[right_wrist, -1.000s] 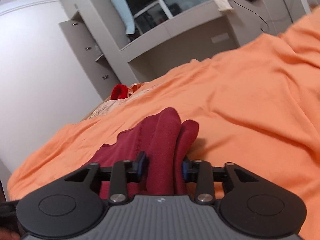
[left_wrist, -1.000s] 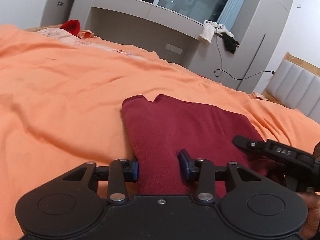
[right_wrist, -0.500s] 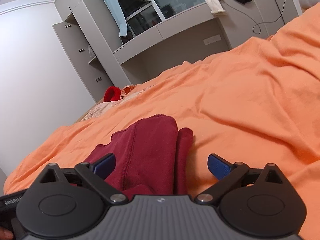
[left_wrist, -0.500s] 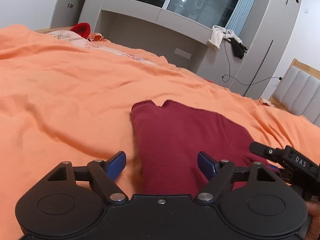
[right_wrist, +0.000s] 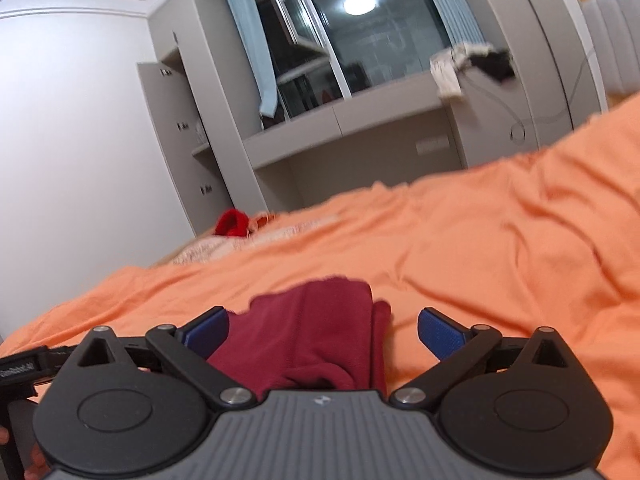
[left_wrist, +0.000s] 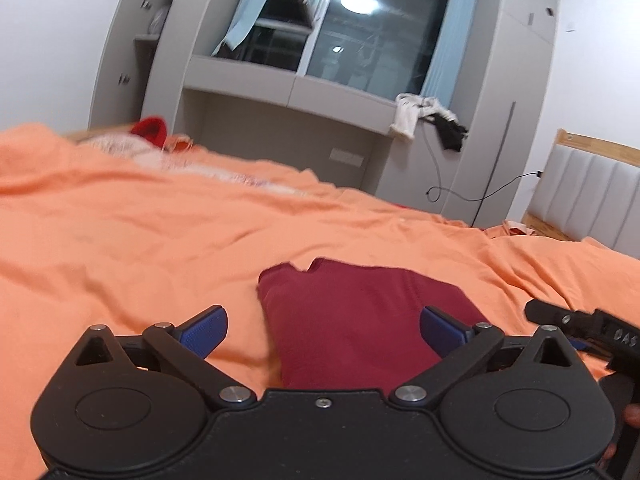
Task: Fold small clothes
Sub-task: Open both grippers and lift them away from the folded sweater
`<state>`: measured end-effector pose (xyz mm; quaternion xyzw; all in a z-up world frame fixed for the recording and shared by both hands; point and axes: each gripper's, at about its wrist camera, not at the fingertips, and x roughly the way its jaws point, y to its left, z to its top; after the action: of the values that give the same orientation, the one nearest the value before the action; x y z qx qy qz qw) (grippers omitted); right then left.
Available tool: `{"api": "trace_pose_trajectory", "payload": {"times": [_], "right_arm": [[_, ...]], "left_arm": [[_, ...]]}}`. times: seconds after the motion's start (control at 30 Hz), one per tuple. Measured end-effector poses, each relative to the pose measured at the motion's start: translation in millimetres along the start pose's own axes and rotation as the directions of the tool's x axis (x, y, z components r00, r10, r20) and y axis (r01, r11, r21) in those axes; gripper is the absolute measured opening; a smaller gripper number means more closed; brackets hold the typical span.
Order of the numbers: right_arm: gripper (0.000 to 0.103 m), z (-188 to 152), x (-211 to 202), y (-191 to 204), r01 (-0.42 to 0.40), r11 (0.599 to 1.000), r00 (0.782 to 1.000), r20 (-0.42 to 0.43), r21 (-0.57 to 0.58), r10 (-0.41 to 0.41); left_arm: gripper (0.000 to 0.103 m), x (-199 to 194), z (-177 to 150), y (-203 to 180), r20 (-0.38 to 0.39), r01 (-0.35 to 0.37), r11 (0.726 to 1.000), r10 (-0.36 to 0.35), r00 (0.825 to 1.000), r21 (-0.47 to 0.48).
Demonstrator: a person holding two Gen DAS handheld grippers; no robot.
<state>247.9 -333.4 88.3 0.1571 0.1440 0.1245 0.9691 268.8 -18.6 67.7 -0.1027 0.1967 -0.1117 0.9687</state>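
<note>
1 folded dark-red knit garment (left_wrist: pixel 360 320) lies flat on the wrinkled orange bed sheet (left_wrist: pixel 140 240), its notched far edge pointing toward the grey built-in cabinet with a window above (left_wrist: pixel 288 92). 2 grippers hover just above its near side. The left gripper (left_wrist: pixel 323 326) has its 2 blue-padded fingers (left_wrist: pixel 204 328) spread and still opening; the cloth shows between them, but neither pad presses it. The right gripper (right_wrist: pixel 323 327) stands with jaws wide apart, the garment's rolled right edge between the pads and untouched.

In the left wrist view the right tool's black arm bears the white letters "DAS" (left_wrist: pixel 624 336); a label on the left tool in the right wrist view is too blurred to read.

Far off, 1 bright red cloth heap (left_wrist: pixel 151 130) sits at the bed's far edge, and 2 cloths, 1 white (left_wrist: pixel 408 114) and 1 black (left_wrist: pixel 452 132), hang off the cabinet ledge. 1 grey padded headboard with wooden trim (left_wrist: pixel 588 192) stands at right. Bare sheet surrounds the garment on every visible side.
</note>
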Motion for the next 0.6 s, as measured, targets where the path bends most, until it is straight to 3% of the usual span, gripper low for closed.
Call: {"api": "trace_pose_trajectory", "payload": {"times": [0.13,0.43,0.6], "right_arm": [[0.103,-2,-25,16,0.017,0.997,0.997,0.075,-0.071,-0.011],[0.103,-21,-76,36,0.011,0.995,0.989,0.145,-0.098,0.004],[0.103,-40,-105,52,0.038,0.984,0.985,0.170,-0.172,-0.008]], "left_arm": [[0.102,-17,-5,-7,0.047,-0.007,0.999,0.005,0.999,0.048],[0.102,-65,-20,-18,0.153,0.004,0.997,-0.016,0.988,0.076],[0.102,-95,-42,-28,0.236,-0.053,0.987,0.016,0.972,0.150]]}}
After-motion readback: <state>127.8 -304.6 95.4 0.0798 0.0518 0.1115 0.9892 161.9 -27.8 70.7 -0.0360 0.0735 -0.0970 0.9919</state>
